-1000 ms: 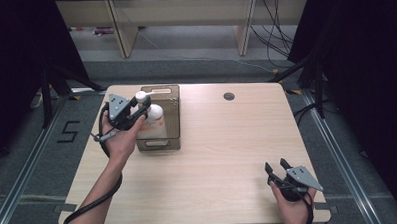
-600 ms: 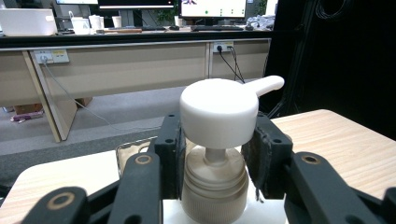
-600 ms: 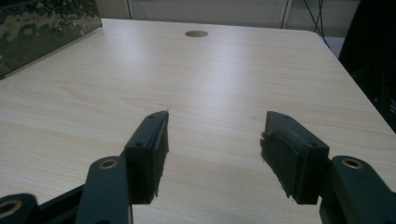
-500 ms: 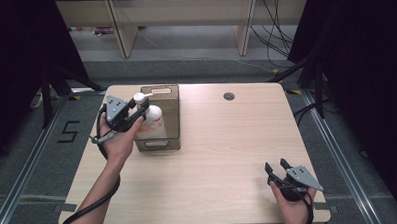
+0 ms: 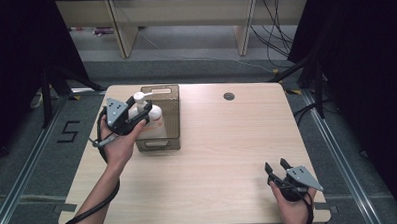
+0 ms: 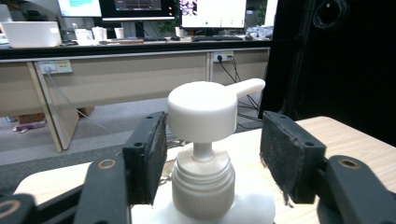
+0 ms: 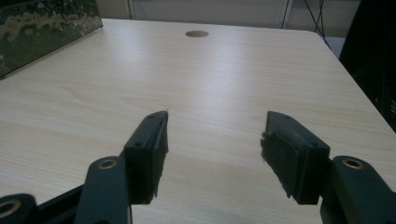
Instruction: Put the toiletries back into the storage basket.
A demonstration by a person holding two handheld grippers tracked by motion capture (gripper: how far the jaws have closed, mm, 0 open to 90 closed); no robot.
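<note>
I am positioning my left tongs around the neck of the white plastic pump-dispenser bottle, which is standing in the translucent brown plastic bin on the pale wooden counter. The jaws are standing open on either side of the pump head, not clamping. Risk: closing on the slim pump stem is likely tilting or dropping the bottle. My right tongs are resting open, idle, well apart.
</note>
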